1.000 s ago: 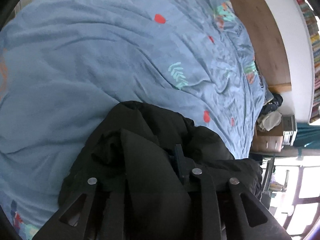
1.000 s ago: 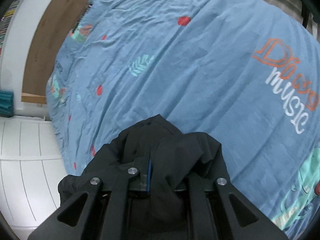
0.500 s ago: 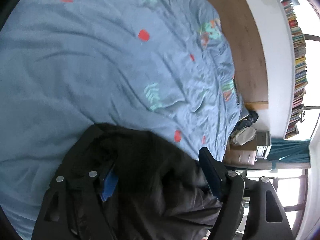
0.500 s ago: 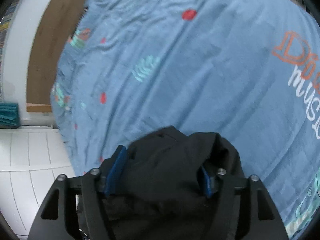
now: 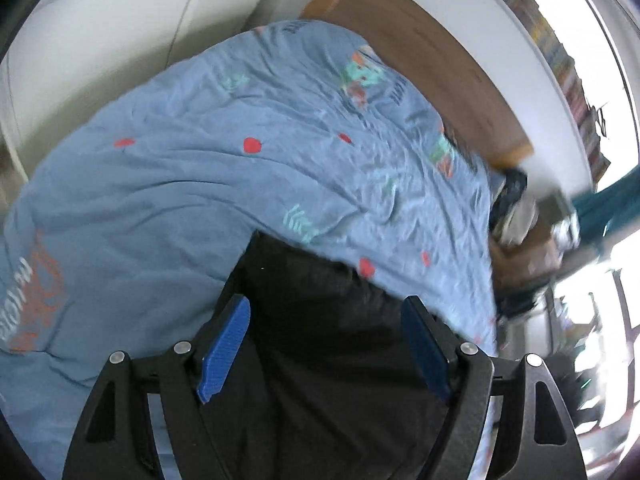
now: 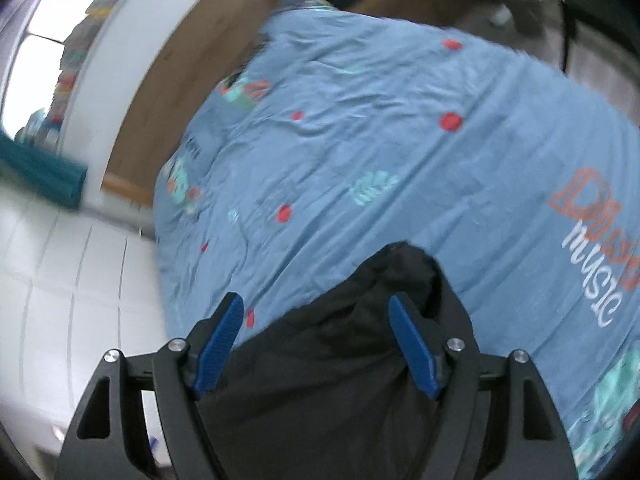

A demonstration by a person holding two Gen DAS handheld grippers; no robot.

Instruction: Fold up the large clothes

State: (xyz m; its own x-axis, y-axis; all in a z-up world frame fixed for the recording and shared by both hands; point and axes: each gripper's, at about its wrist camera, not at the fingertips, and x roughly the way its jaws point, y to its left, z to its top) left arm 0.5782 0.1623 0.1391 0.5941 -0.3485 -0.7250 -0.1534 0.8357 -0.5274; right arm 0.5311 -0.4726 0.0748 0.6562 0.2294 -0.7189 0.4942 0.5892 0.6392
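A black garment (image 5: 320, 320) lies bunched on the blue patterned bedspread (image 5: 200, 160) near the bed's front edge. My left gripper (image 5: 326, 340) is open, its blue pads (image 5: 224, 344) spread wide above the garment and not touching it. In the right wrist view the same black garment (image 6: 340, 380) lies below my right gripper (image 6: 316, 340), which is also open, with its blue pads (image 6: 412, 348) apart over the cloth. Both views are motion-blurred.
The bedspread (image 6: 400, 140) covers the whole bed. A wooden headboard (image 5: 420, 52) and white wall lie beyond. A bedside stand with clutter (image 5: 528, 232) stands at the right, with a bookshelf (image 5: 568, 60) above. White cabinet panels (image 6: 60, 280) lie left of the bed.
Both grippers were shut on the garment a second ago, then opened and let it go. Both have since lifted and tilted up, showing more of the bed and the wall.
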